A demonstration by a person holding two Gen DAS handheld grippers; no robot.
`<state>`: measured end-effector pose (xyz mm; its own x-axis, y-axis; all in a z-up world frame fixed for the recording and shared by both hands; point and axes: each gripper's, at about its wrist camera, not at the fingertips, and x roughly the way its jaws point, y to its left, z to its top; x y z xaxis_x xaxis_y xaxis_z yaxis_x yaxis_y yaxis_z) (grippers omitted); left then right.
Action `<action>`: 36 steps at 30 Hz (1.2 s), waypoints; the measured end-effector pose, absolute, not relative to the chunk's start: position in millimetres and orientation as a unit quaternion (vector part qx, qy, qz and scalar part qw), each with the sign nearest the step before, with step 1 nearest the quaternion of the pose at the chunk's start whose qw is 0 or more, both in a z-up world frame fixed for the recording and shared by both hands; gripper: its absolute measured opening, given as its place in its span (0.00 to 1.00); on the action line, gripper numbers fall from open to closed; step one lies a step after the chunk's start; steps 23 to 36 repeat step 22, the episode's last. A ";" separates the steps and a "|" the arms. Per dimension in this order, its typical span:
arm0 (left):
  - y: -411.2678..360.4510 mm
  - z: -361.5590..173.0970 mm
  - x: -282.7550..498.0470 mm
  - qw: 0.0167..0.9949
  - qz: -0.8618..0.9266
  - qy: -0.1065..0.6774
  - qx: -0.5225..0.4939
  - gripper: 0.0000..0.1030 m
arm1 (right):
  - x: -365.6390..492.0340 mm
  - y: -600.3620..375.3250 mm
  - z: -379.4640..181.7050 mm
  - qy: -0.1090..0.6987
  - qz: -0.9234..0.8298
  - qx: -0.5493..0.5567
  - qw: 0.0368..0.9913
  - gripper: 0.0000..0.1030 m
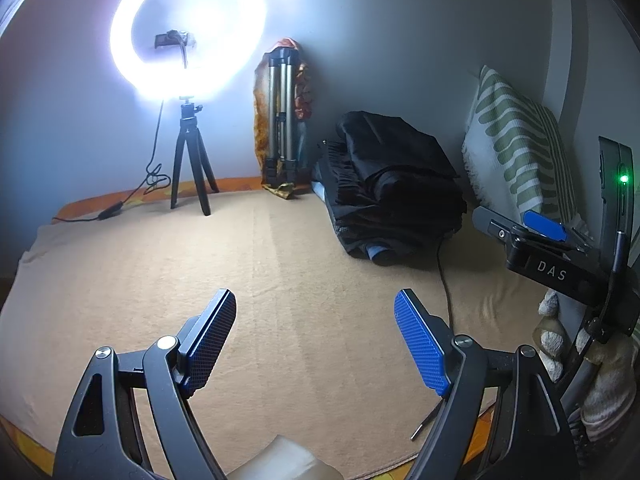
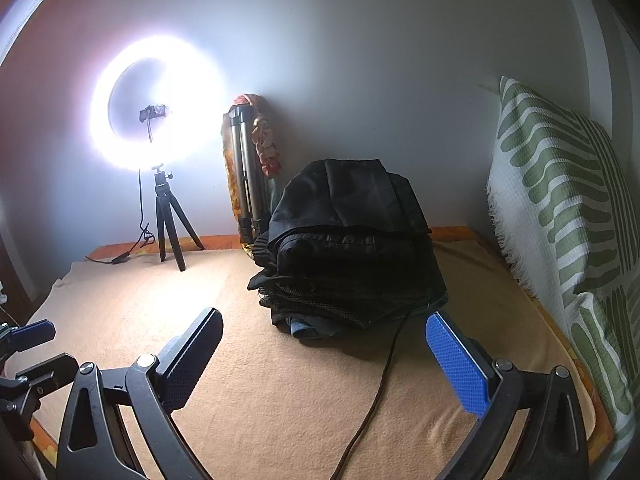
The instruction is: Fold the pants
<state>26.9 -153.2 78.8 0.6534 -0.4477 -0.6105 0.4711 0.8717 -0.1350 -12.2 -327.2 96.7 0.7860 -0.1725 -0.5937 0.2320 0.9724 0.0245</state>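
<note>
A pile of dark folded pants lies on the beige blanket near the back wall; it also shows in the left wrist view at the right back. My left gripper is open and empty above the bare blanket, well short of the pile. My right gripper is open and empty, just in front of the pile. The right gripper also shows in the left wrist view, at the right edge. Part of the left gripper shows in the right wrist view, at the left edge.
A lit ring light on a small black tripod stands at the back left. A folded silver tripod leans on the wall. A green-striped pillow stands at the right. A black cable runs across the blanket from the pile.
</note>
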 end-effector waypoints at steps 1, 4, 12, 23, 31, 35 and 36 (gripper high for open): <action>-153.3 78.9 27.1 0.909 -0.253 0.332 0.018 0.79 | -12.3 -327.0 96.9 0.309 -0.107 0.048 0.944 1.00; -152.7 78.4 27.7 0.908 -0.253 0.334 0.017 0.79 | -12.6 -326.8 96.9 0.309 -0.108 0.047 0.944 1.00; -149.9 78.1 28.1 0.908 -0.250 0.336 0.010 0.79 | -13.0 -325.6 96.1 0.311 -0.105 0.046 0.944 1.00; -146.0 78.9 27.9 0.912 -0.244 0.329 0.012 0.79 | -9.4 -323.2 93.6 0.315 -0.096 0.041 0.943 1.00; -146.0 78.9 27.9 0.912 -0.244 0.329 0.012 0.79 | -9.4 -323.2 93.6 0.315 -0.096 0.041 0.943 1.00; -146.0 78.9 27.9 0.912 -0.244 0.329 0.012 0.79 | -9.4 -323.2 93.6 0.315 -0.096 0.041 0.943 1.00; -146.0 78.9 27.9 0.912 -0.244 0.329 0.012 0.79 | -9.4 -323.2 93.6 0.315 -0.096 0.041 0.943 1.00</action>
